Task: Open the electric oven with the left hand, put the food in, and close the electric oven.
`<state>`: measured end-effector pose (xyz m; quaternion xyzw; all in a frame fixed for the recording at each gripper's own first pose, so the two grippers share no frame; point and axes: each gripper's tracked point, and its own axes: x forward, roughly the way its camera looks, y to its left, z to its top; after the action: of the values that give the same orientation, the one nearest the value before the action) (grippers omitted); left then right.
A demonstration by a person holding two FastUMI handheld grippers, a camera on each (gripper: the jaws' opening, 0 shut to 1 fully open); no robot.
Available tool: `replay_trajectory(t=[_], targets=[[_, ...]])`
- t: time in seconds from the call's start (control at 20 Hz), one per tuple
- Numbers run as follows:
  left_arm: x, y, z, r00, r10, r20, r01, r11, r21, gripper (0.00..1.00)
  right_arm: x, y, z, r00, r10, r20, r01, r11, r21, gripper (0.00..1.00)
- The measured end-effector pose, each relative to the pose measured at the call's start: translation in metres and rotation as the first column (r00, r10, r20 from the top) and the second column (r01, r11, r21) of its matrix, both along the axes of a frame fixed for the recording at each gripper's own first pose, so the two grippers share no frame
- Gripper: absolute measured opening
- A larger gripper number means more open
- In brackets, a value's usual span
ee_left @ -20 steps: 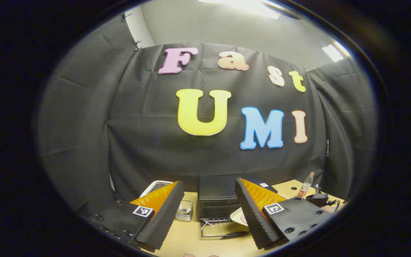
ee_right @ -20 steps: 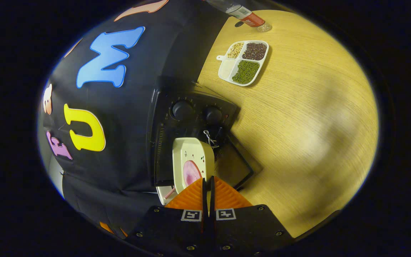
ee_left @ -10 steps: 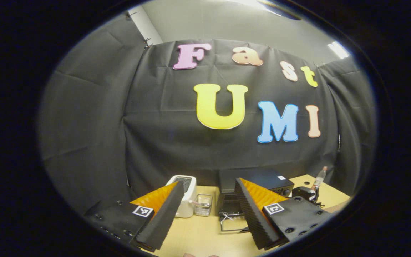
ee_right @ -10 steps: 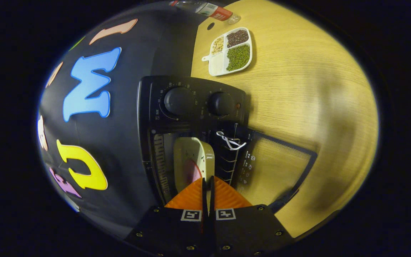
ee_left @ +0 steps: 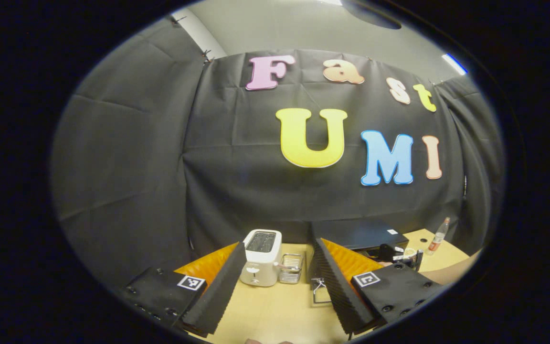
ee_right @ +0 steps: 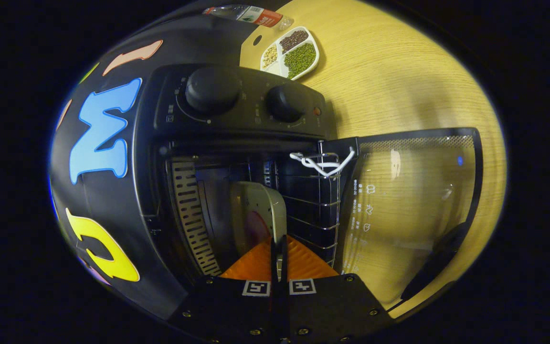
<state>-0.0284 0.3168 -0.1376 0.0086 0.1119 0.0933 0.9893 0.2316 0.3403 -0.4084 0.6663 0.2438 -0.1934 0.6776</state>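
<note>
Black cloth wall fills most of the left gripper view, w/ a light wood table [ee_left: 275,310] along the bottom. Left gripper [ee_left: 280,286] sits at bottom centre, fingers spread wide, nothing between them. Past them at centre bottom: a white toaster [ee_left: 261,258], a small clear container [ee_left: 290,274] just right of it, then the black electric oven [ee_left: 358,235] at lower right, partly hidden by the gripper's right finger. A bottle [ee_left: 438,237] stands at far right of the table. The other gripper shows small by the oven front, lower right.

In the right gripper view the oven [ee_right: 237,110] takes up the centre-left, rotated in frame, two knobs near top centre. Its glass door [ee_right: 413,200] hangs fully open at right over the table [ee_right: 399,81]. Right gripper [ee_right: 277,260] at bottom centre is nearly closed, pinching the rim of a cream plate [ee_right: 258,210] w/ pink food [ee_right: 256,227] on it. Plate is partway inside the oven cavity, next to the wire rack [ee_right: 313,200]; can't tell if it rests on anything. A divided dish of beans [ee_right: 290,52] and the bottle [ee_right: 248,14] lie at top centre.
</note>
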Motion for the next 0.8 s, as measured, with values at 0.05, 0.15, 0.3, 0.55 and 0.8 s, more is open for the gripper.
replay_trajectory(t=[0.05,0.15,0.3,0.55,0.8], targets=[[0.0,0.002,-0.002,1.0,0.004,-0.006,-0.004,1.0,0.001,1.0,0.004,0.004,-0.003,1.0,-0.007,-0.001,0.007,1.0,-0.004,0.01],[-0.001,0.005,-0.004,1.0,0.007,-0.015,-0.007,1.0,0.001,1.0,0.013,0.008,-0.005,1.0,-0.027,0.002,0.027,1.0,-0.012,0.0],[0.003,0.006,-0.002,1.0,0.007,-0.006,-0.007,1.0,-0.006,0.97,0.014,0.009,-0.006,1.0,0.011,-0.017,-0.012,0.998,-0.055,0.01],[0.015,-0.01,0.001,1.0,-0.029,0.012,0.029,0.999,-0.022,0.97,0.003,-0.001,0.0,0.999,0.037,-0.027,-0.039,0.994,-0.106,0.07],[0.033,-0.044,0.003,0.995,-0.091,0.036,0.092,0.995,-0.041,0.97,-0.025,-0.009,0.019,0.973,0.221,-0.07,-0.231,0.937,-0.261,0.66]])
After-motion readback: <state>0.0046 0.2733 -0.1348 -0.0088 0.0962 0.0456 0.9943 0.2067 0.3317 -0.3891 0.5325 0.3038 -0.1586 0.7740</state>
